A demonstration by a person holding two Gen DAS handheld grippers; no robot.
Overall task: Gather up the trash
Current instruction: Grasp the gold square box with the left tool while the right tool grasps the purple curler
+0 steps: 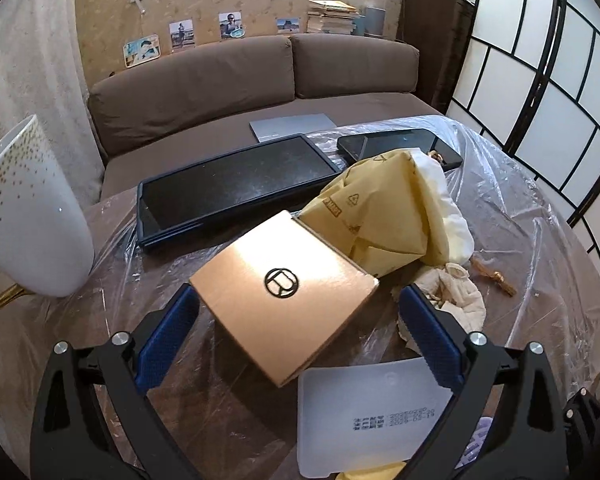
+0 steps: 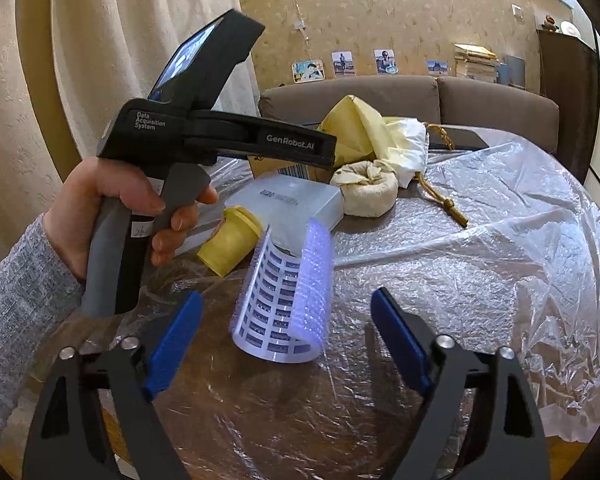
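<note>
A brown cardboard box [image 1: 284, 284] with a round black logo lies tilted on the plastic-covered table [image 2: 480, 240]. My left gripper [image 1: 298, 294] stands open around it, with a gap at the right pad. In the right wrist view that gripper's black body [image 2: 220, 132] is held by a hand [image 2: 112, 208] above the trash pile. A curled purple-and-white sheet [image 2: 284, 300] stands between the open fingers of my right gripper [image 2: 287, 298], untouched on both sides. Nearby lie a translucent plastic box [image 2: 292, 204], a yellow cup [image 2: 232, 240], a yellow paper bag [image 1: 376, 208] and a crumpled beige wad [image 2: 366, 192].
Two black trays [image 1: 236, 188] lie at the table's far side, with a white gold-speckled vase [image 1: 28, 216] at the left. A gold cord [image 2: 444, 196] trails beside the wad. A brown sofa [image 1: 260, 76] with a grey laptop [image 1: 292, 124] stands behind, a lattice screen [image 1: 540, 80] at the right.
</note>
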